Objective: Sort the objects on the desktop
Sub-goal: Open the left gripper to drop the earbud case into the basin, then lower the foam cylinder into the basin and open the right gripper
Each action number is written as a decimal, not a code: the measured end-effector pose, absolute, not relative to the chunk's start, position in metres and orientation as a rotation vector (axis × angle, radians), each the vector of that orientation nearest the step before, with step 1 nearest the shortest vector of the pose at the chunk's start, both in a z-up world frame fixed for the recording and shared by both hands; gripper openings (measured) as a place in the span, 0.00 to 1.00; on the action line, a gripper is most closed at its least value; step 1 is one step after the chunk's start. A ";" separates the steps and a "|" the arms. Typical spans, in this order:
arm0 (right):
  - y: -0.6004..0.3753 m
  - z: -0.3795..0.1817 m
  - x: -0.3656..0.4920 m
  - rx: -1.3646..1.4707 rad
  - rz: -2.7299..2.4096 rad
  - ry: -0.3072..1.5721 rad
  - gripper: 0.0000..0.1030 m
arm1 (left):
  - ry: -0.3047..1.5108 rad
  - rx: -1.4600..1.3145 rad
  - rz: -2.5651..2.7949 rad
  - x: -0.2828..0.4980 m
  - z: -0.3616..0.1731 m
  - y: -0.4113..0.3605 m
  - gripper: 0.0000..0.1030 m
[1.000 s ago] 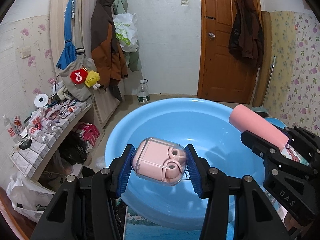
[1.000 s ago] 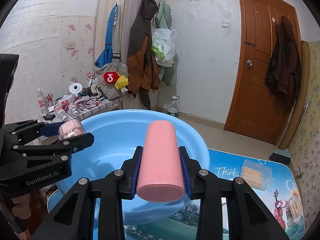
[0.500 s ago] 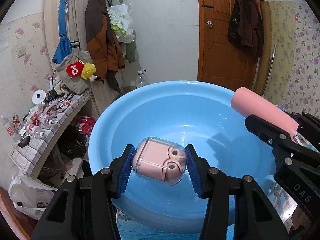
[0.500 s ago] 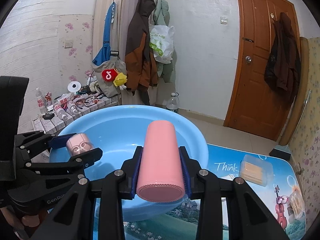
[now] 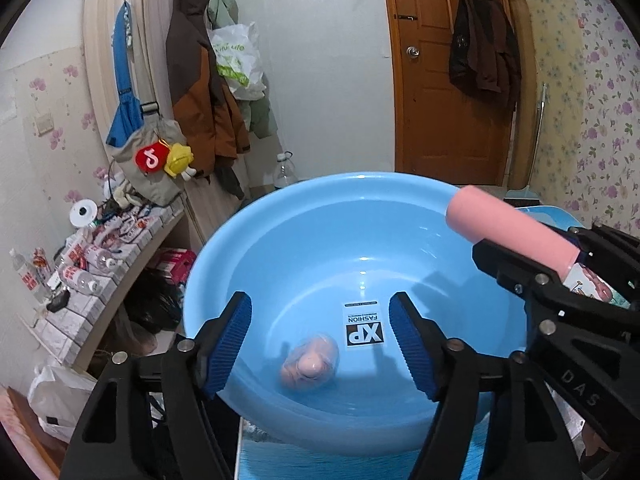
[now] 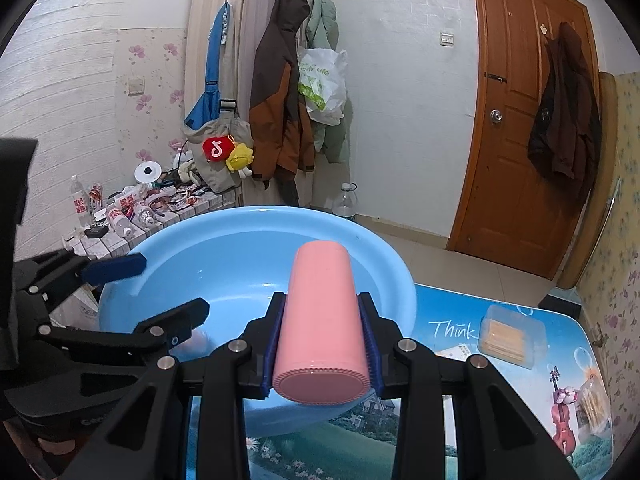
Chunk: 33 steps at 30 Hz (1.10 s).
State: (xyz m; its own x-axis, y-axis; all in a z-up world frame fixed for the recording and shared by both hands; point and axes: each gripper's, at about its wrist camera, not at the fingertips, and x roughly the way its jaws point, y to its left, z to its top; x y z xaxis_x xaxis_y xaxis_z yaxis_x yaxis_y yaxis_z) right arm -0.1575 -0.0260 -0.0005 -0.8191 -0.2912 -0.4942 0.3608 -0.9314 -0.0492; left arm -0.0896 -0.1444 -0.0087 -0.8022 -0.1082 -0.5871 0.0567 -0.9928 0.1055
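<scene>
A pink earbud case in a clear shell (image 5: 310, 364) lies blurred on the floor of the blue basin (image 5: 280, 248), below my left gripper (image 5: 320, 340). That gripper's jaws are opening and nothing is between its blue pads. My right gripper (image 6: 322, 344) is shut on a pink cylinder bottle (image 6: 320, 324), held over the basin's (image 6: 256, 216) near right side. The left view shows the same pink bottle (image 5: 508, 232) at the basin's right rim. My left gripper (image 6: 138, 292) hangs over the basin's left part in the right wrist view.
The basin stands on a table with a printed blue cover (image 6: 460, 324). A clear box of toothpicks (image 6: 510, 336) lies on it to the right. A cluttered tiled shelf (image 5: 92, 248) runs along the left wall. Coats hang by the wooden door (image 6: 520, 120).
My left gripper has spread its jaws and let go of the earbud case, which has dropped to the basin floor. The right gripper and its bottle have kept still.
</scene>
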 end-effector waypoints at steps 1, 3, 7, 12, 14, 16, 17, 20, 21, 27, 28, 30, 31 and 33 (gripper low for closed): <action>-0.025 -0.001 -0.157 0.706 -2.700 0.200 0.35 | -0.129 0.946 -2.899 -0.088 -0.007 -0.144 0.72; -0.024 0.000 -0.157 0.708 -2.701 0.197 0.35 | -0.119 0.926 -2.897 -0.084 -0.004 -0.147 0.80; -0.023 0.002 -0.156 0.704 -2.698 0.197 0.34 | -0.089 0.898 -2.892 -0.073 0.001 -0.152 0.89; -0.023 0.003 -0.154 0.703 -2.693 0.198 0.34 | -0.078 0.847 -2.876 -0.061 0.011 -0.158 0.96; -0.024 0.003 -0.154 0.705 -2.690 0.194 0.34 | -0.037 0.840 -2.888 -0.055 0.017 -0.161 0.97; -0.024 0.003 -0.154 0.710 -2.685 0.194 0.34 | -0.023 0.831 -2.903 -0.048 0.023 -0.161 0.97; -0.025 0.003 -0.155 0.715 -2.681 0.193 0.34 | -0.030 0.825 -2.906 -0.045 0.025 -0.160 0.97; -0.026 0.003 -0.154 0.723 -2.674 0.188 0.34 | -0.068 0.780 -2.919 -0.029 0.033 -0.158 1.00; -0.027 0.002 -0.154 0.723 -2.673 0.191 0.34 | -0.079 0.764 -2.916 -0.024 0.035 -0.158 1.00; -0.042 0.003 -0.152 0.753 -2.672 0.164 0.34 | -0.025 0.769 -2.871 -0.015 0.036 -0.176 1.00; -0.046 0.004 -0.151 0.761 -2.669 0.156 0.34 | -0.016 0.774 -2.866 -0.015 0.036 -0.178 1.00; -0.055 0.005 -0.150 0.772 -2.677 0.153 0.34 | 0.005 0.776 -2.861 -0.014 0.036 -0.184 1.00; -0.059 0.005 -0.149 0.778 -2.679 0.152 0.34 | 0.016 0.775 -2.863 -0.013 0.037 -0.186 1.00; -0.066 0.005 -0.150 0.801 -2.684 0.140 0.34 | 0.026 0.769 -2.867 -0.010 0.038 -0.189 1.00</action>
